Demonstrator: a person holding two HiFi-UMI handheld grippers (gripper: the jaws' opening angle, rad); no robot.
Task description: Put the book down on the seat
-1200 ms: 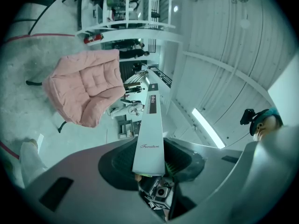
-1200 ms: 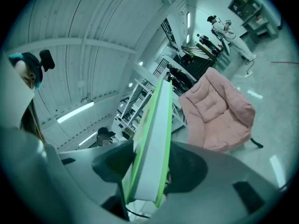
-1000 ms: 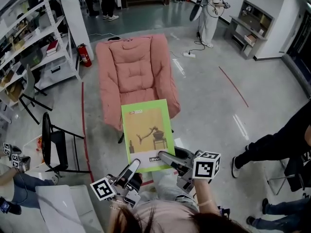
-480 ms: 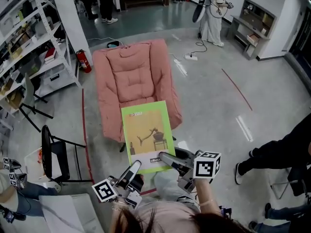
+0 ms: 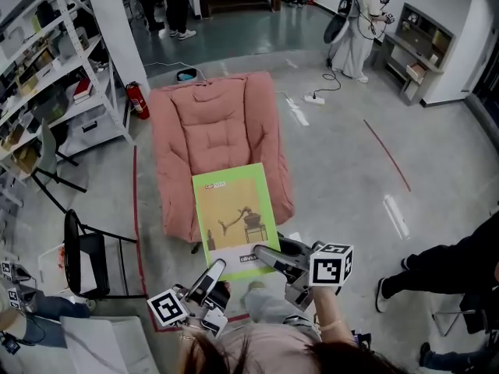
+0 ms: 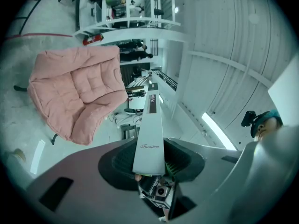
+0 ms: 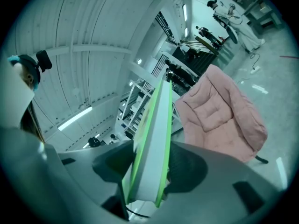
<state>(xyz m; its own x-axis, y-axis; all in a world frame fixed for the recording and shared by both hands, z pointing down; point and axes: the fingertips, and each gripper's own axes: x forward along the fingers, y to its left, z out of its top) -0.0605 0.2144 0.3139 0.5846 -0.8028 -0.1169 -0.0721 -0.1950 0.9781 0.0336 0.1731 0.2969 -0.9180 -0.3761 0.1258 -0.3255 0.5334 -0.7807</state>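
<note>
Your left gripper [image 5: 217, 266] and right gripper [image 5: 260, 251] stay clamped on the near edge of the flat green-bordered book [image 5: 232, 209]. You've carried it nearer; it now seems to overhang the seat front of the padded pink armchair [image 5: 214, 123]. Lower it.

The book [image 5: 234, 216] hides what seems the pink chair's [image 5: 218, 131] front edge; its cover print is unreadably small.

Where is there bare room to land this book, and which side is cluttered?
The seat of the pink padded chair is bare between its raised side cushions, beyond the green-bordered book. The grey floor right of it is open up to the red floor line. Left is crowded: black folding chair, red fire extinguisher, white shelving.
</note>
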